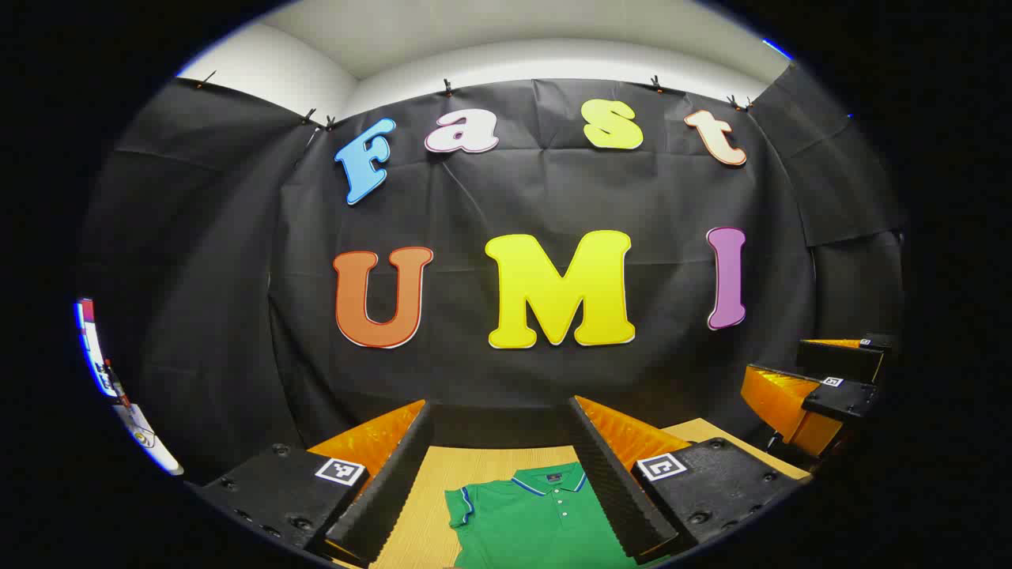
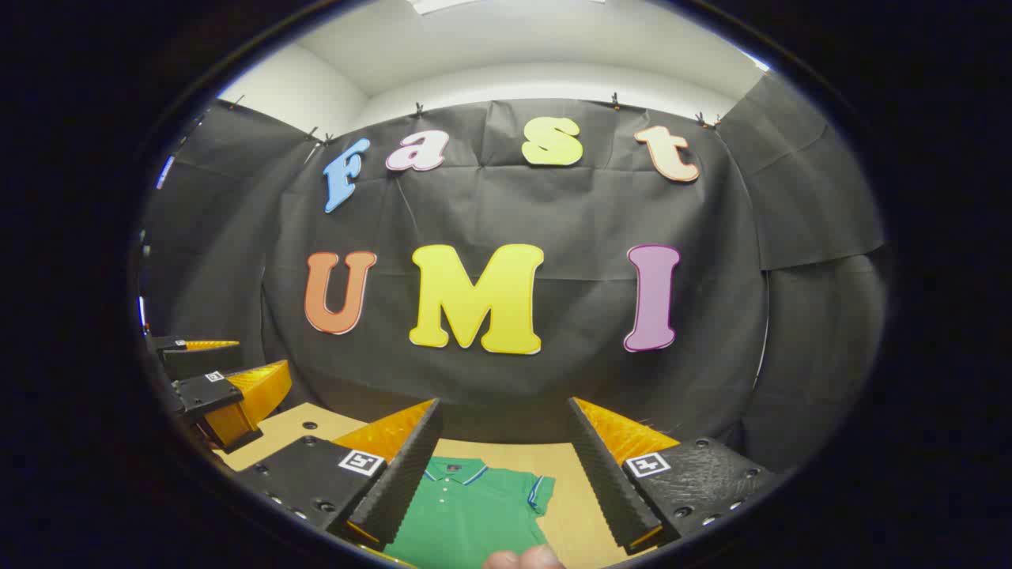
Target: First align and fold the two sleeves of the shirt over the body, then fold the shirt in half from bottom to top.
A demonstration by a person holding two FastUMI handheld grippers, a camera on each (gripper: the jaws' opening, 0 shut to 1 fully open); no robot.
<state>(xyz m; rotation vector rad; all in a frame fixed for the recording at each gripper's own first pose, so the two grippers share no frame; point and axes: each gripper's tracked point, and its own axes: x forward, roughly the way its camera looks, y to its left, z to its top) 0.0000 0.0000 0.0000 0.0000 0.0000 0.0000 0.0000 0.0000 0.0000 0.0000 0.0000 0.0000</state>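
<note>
Left gripper (image 1: 500,466) and right gripper (image 2: 500,466) gape — above shirt (image 1: 538,518), on table (image 1: 419,521).

shirt (image 1: 538,518) lower body cut off, sleeve hidden by fingers (image 1: 609,474)

Green shirt (image 1: 538,518), blue-and-white striped collar and cuffs; light wood-grain table (image 1: 490,458).

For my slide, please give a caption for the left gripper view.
Open left gripper above an unfolded green polo shirt on the table.
</note>
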